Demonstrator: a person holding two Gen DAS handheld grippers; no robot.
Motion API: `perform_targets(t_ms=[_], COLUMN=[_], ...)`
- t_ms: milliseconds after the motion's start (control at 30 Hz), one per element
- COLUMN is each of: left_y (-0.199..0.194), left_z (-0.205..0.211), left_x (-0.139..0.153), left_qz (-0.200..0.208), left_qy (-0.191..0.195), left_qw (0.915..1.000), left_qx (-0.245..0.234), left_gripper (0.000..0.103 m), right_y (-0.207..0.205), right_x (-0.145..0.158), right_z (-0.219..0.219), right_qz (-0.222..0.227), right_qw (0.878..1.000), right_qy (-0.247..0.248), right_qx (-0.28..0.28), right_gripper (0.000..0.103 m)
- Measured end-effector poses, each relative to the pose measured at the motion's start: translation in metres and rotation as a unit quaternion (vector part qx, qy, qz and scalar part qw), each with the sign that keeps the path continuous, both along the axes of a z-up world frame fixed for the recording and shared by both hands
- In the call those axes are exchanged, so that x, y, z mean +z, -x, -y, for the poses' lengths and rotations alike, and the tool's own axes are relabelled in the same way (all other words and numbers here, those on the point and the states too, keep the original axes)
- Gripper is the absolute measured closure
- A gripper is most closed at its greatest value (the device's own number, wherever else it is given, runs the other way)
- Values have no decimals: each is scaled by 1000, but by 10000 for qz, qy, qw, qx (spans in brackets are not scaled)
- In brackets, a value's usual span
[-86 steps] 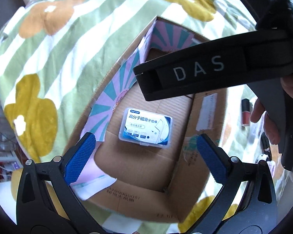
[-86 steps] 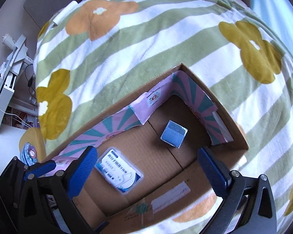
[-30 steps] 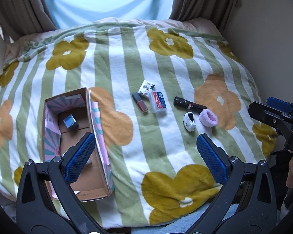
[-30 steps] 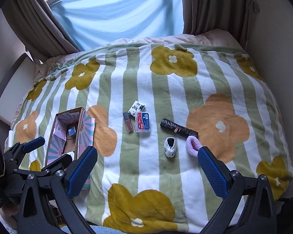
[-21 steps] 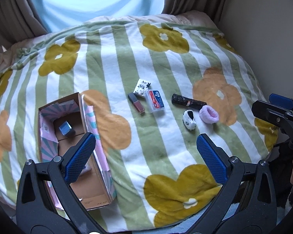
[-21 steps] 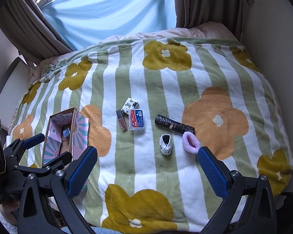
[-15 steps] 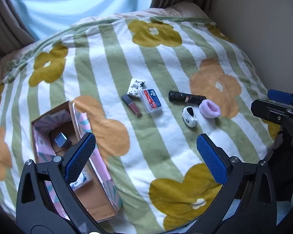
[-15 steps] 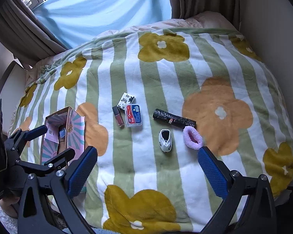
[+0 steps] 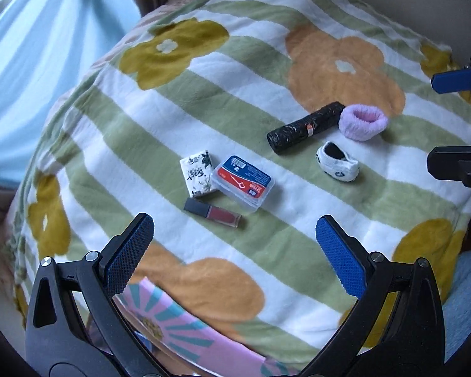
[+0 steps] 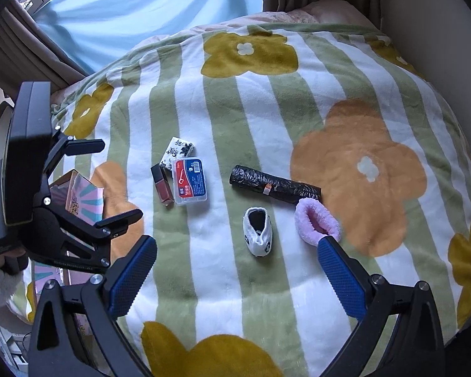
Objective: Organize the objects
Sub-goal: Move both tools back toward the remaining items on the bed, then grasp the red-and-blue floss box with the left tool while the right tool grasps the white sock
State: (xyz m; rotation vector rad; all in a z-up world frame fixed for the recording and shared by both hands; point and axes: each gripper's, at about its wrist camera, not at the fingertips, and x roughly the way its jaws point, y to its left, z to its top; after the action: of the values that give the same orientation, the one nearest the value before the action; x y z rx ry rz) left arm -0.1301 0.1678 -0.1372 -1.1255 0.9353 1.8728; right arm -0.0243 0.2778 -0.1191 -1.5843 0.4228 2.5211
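Observation:
Several small items lie on a flowered, green-striped blanket [image 10: 254,119]: a lipstick [image 9: 213,213] [image 10: 162,184], a clear floss-pick case with a red and blue label [image 9: 242,182] [image 10: 189,180], a black-and-white tissue pack [image 9: 197,173] [image 10: 177,150], a black roll [image 9: 305,127] [image 10: 274,184], a small white sock [image 9: 338,161] [image 10: 258,230] and a pink fuzzy band [image 9: 362,121] [image 10: 316,221]. My left gripper [image 9: 235,253] hovers open just short of the lipstick. My right gripper [image 10: 235,275] is open, held above the sock. The cardboard box with pink and teal flaps [image 9: 185,339] [image 10: 78,196] lies at the left.
A light blue curtain [image 10: 147,9] and brown drapes hang behind the bed. A wall [image 10: 430,9] runs along the right side. The left gripper's body [image 10: 56,201] shows at the left of the right wrist view, over the box. The blanket's front edge drops off below.
Both grippers have pulled out of the box and swung toward the loose items on the blanket. In the last second the left one has come much closer to the lipstick and case.

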Motion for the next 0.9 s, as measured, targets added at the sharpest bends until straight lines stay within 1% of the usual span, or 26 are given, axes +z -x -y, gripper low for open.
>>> perform_targets(t_ms=[33, 100, 200, 333, 433, 500, 667, 733, 800, 867, 900], left_y=[5, 13, 21, 28, 35, 40, 53, 55, 57, 57, 57], left_z=[-5, -14, -31, -47, -59, -65, -76, -79, -81, -82, -83], left_x=[-8, -26, -53, -85, -106, -115, -132, -137, -141, -146, -148], left_qz=[-6, -25, -71, 34, 136, 198, 398, 491, 572, 657, 719], left_qy=[69, 233, 529, 761, 888, 909, 992, 1023, 1067, 1127, 1165], left_qw=[9998, 9986, 9943, 9885, 9857, 9853, 9836, 9820, 9803, 9781, 9767], left_qx=[-167, -480, -923, -1306, -1424, -1435, -1450, -1507, -1560, -1620, -1651], left_gripper=[0, 0, 0, 0, 0, 0, 0, 2, 6, 13, 15], right_y=[1, 5, 11, 19, 24, 27, 34, 37, 41, 45, 47], right_x=[-7, -22, -48, -76, -92, -100, -116, -126, -136, -144, -149], right_z=[0, 0, 1, 4, 4, 3, -1, -5, -7, -8, -8], right_qz=[5, 56, 220, 400, 535, 598, 666, 699, 770, 831, 882], right_qw=[10000, 9999, 9997, 9991, 9985, 9981, 9975, 9973, 9969, 9963, 9958], right_qy=[-30, -84, -114, -130, -122, -105, -252, -198, -167, -102, -89], right_qx=[-17, -20, -12, 42, 76, 48, 48, 50, 84, 179, 242], right_gripper=[2, 6, 9, 15, 21, 22, 25, 27, 32, 43, 47])
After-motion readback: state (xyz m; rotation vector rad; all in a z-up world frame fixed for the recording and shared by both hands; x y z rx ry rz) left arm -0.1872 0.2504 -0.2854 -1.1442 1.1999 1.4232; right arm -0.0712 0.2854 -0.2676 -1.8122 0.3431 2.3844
